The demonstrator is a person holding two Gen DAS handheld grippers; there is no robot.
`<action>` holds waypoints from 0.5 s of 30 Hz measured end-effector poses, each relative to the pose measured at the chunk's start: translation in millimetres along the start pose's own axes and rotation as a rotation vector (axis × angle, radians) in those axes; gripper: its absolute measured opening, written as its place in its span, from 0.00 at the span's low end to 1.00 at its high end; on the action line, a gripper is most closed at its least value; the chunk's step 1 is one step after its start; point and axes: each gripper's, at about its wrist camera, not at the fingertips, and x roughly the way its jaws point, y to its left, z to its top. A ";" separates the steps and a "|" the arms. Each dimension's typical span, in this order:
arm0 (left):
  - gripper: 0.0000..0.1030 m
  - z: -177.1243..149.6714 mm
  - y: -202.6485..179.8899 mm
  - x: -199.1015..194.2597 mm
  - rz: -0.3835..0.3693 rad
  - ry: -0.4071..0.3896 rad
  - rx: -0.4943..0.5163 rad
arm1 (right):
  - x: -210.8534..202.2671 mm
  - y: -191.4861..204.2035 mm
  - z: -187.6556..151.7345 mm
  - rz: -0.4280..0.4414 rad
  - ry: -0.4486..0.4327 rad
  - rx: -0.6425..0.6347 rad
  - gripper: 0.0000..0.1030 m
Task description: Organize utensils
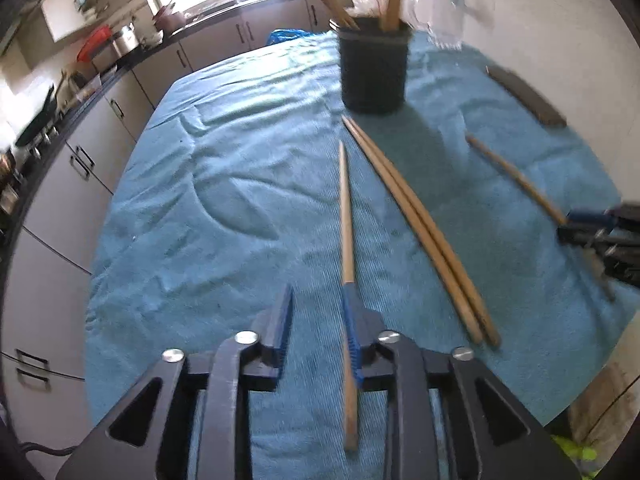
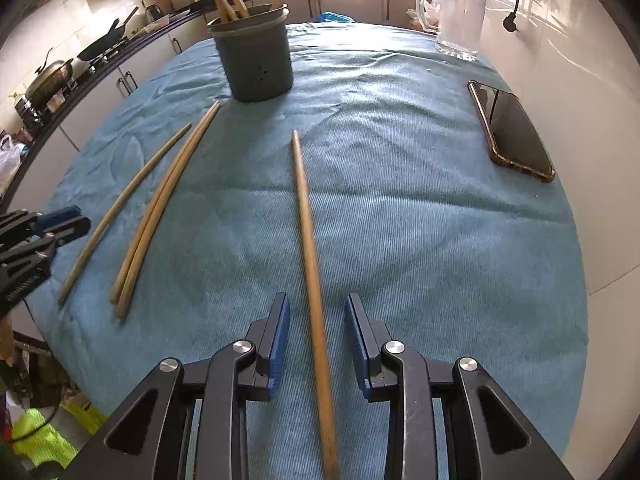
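The left gripper is sitting spread, one chopstick lying along its right finger. The right gripper is gaping around another chopstick, untouched. A paired set is lying between them, the dark holder standing ahead, a phone lying off right.

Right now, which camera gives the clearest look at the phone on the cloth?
The right wrist view: the phone lies sharp and whole, its dark screen and case edge visible. The left wrist view shows the phone only as a blurred dark bar near the frame edge.
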 end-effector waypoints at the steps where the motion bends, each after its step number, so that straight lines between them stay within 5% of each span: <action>1: 0.28 8.6 7.7 1.6 -0.022 -0.002 -0.027 | 2.0 -0.4 3.7 0.000 0.002 0.004 0.30; 8: 0.30 59.9 10.2 43.9 -0.140 0.052 -0.020 | 23.1 0.7 44.8 -0.008 0.027 0.021 0.30; 15: 0.30 81.5 -5.1 79.6 -0.107 0.093 0.051 | 41.1 13.2 75.9 -0.066 0.050 -0.037 0.28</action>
